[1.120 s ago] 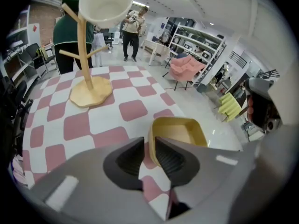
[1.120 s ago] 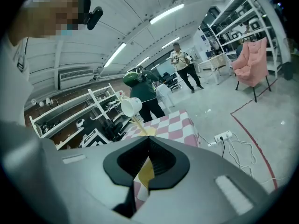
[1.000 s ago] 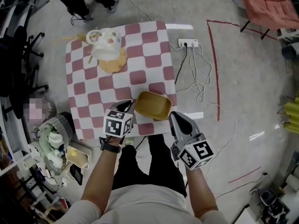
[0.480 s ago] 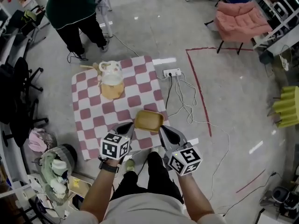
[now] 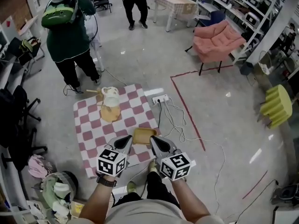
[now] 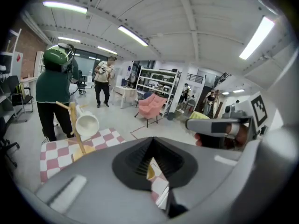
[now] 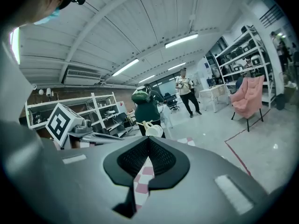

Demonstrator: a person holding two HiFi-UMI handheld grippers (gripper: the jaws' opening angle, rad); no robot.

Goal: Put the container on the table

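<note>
The yellow container (image 5: 143,135) lies on the red-and-white checked table (image 5: 93,129), near its front right corner. Both grippers hang well above it, close to the head camera. My left gripper (image 5: 126,141) sits to the container's left in the picture and my right gripper (image 5: 154,142) to its right; neither touches it. In the left gripper view the jaws of the left gripper (image 6: 152,141) are shut and empty, with a sliver of the yellow container (image 6: 150,171) showing below them. The right gripper (image 7: 148,141) is likewise shut with nothing in it.
A wooden mug stand with a white cup (image 5: 110,97) occupies the table's far side. A power strip (image 5: 160,98) and trailing cables lie on the floor to the right. A person in green (image 5: 70,36) stands beyond the table; a pink armchair (image 5: 217,38) is farther back.
The head view has risen, so the table looks smaller and farther. Both grippers lifted with it, up from the container, which stays on the table.
</note>
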